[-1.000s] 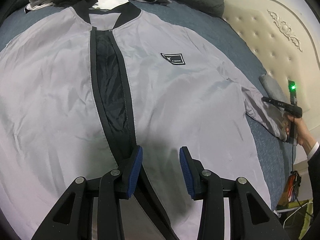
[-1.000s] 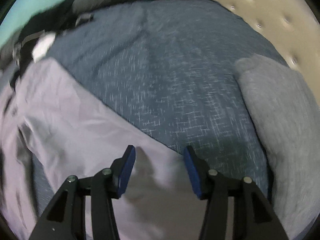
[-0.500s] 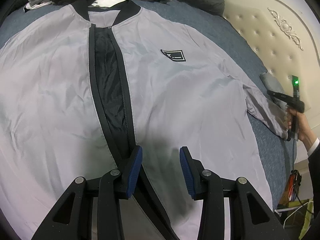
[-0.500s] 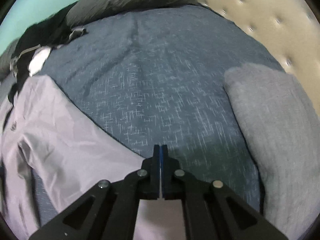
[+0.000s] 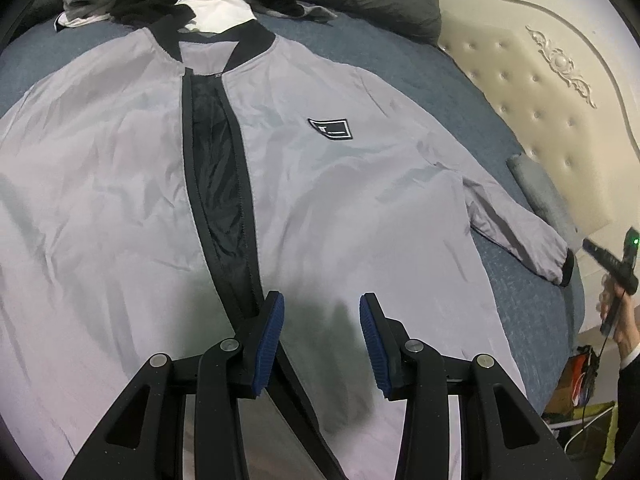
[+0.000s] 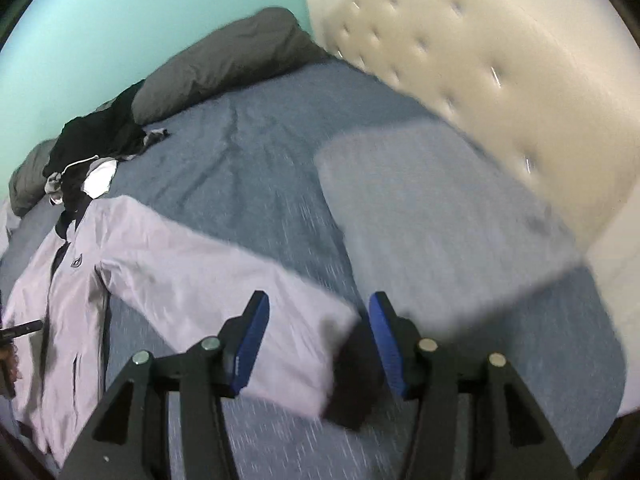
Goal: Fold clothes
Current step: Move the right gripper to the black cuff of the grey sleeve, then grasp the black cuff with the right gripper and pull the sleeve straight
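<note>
Grey jacket [image 5: 360,200] laid flat, front up, zip open, on blue bedsheet [image 5: 400,64]. L gripper [image 5: 322,340] hovers over lower front, jaws apart, nothing between. R gripper [image 6: 316,340] just opened; jaws apart above sleeve cuff [image 6: 352,376], pads seemingly clear of it (frame blurred). Sleeve stretched out toward grey pillow [image 6: 440,232]. Clothes pile [image 5: 168,4] beyond collar.
</note>
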`<state>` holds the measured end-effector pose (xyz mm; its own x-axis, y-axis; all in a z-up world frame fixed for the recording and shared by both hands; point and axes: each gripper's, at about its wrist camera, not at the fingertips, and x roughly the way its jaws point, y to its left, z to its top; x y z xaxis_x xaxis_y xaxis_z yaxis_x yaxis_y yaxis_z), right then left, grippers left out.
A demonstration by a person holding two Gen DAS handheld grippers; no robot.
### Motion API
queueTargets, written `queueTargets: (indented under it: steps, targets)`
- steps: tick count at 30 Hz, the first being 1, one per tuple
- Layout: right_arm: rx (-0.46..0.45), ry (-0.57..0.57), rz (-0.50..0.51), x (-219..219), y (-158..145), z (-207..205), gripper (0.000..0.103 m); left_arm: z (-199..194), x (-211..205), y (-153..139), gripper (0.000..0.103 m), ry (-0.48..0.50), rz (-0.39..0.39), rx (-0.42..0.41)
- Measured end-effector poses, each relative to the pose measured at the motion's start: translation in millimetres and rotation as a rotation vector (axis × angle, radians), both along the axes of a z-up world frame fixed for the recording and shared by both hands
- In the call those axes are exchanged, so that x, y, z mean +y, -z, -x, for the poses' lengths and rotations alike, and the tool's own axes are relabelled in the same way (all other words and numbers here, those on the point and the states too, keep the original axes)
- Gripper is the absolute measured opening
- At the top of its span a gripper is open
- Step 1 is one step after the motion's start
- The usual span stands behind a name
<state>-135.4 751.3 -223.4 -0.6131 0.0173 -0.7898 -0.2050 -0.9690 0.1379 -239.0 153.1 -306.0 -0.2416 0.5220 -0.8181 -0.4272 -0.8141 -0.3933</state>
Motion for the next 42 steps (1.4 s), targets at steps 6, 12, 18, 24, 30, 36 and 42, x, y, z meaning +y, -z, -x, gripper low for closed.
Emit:
queueTargets:
  steps: [6,12,18,24,30,36,42]
  targets:
    - [-0.030,0.059,0.120,18,36,-29,0.053,-9,6,-15,0.044,0.020,0.011,0.021]
    - [-0.013,0.053,0.204,25,58,-39,0.014,-11,11,-22,0.044,0.027,0.026,0.031]
    - [0.047,0.022,0.227,27,51,-36,0.003,-11,13,-22,0.045,0.027,0.040,0.035]
    - [0.081,0.076,0.243,44,36,-19,0.002,-9,15,-20,0.045,0.023,0.041,0.027]
    - [-0.022,0.086,0.179,39,52,-2,0.003,-8,17,-20,0.045,0.029,0.039,0.028]
    - [-0.049,0.054,0.037,21,65,-1,0.003,-8,18,-22,0.045,0.033,0.034,0.030]
    - [0.082,0.106,0.162,33,59,-28,0.004,-6,16,-24,0.045,0.035,0.031,0.030]
